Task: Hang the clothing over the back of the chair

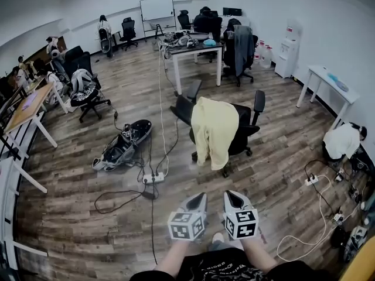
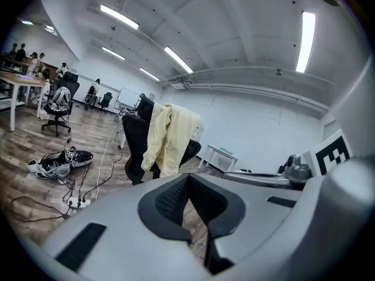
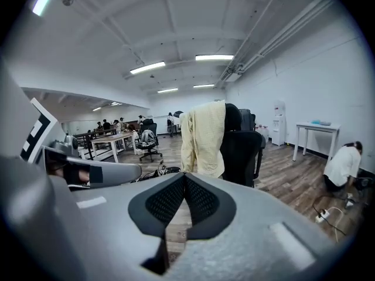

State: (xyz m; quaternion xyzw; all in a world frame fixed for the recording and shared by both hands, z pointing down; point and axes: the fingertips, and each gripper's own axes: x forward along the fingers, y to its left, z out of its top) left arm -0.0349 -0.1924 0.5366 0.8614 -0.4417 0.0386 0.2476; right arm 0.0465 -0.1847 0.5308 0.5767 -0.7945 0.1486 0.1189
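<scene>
A pale yellow garment hangs draped over the back of a black office chair in the middle of the room. The same garment shows in the left gripper view, and the garment on the chair in the right gripper view. Both grippers are held side by side near the bottom of the head view, well short of the chair. My left gripper is shut and empty. My right gripper is shut too, with nothing between its pads.
A dark bag and a power strip with trailing cables lie on the wood floor to the left. A desk and more chairs stand behind. A person crouches at right by a white table.
</scene>
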